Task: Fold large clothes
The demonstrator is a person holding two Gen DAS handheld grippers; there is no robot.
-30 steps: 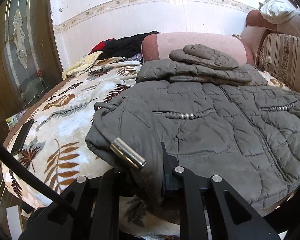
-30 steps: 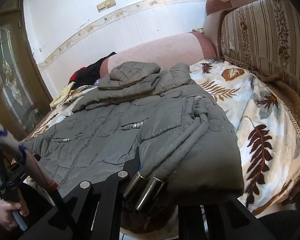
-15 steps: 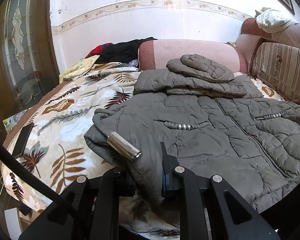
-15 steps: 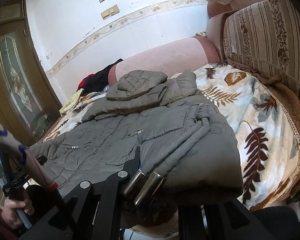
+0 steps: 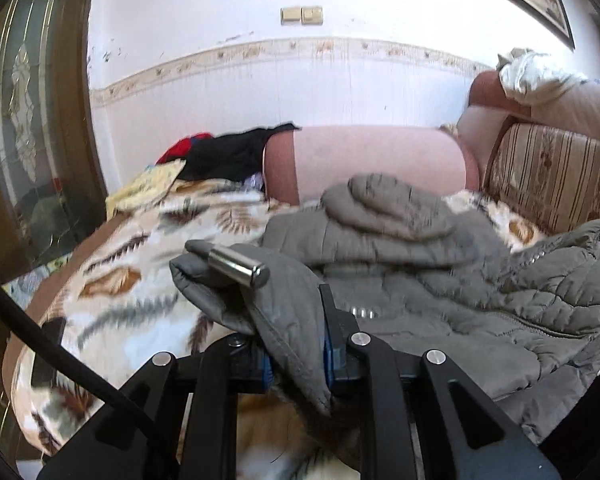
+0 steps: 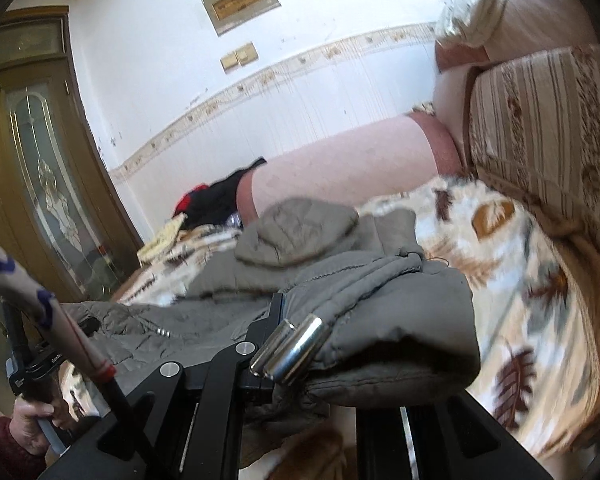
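Grey quilted jacket lies spread on a leaf-patterned blanket (motion blur throughout), hem corners raised. Pink bolster and striped cushion border it; glazed wooden door beyond. Left gripper clamped on jacket hem; right gripper likewise clamped on the opposite corner.

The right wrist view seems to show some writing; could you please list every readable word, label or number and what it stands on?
"Gen": start of a white print on the left claw's black body; the rest is unreadable.
Wall plaque: lettering too blurred to read.
Grey jacket: no text.
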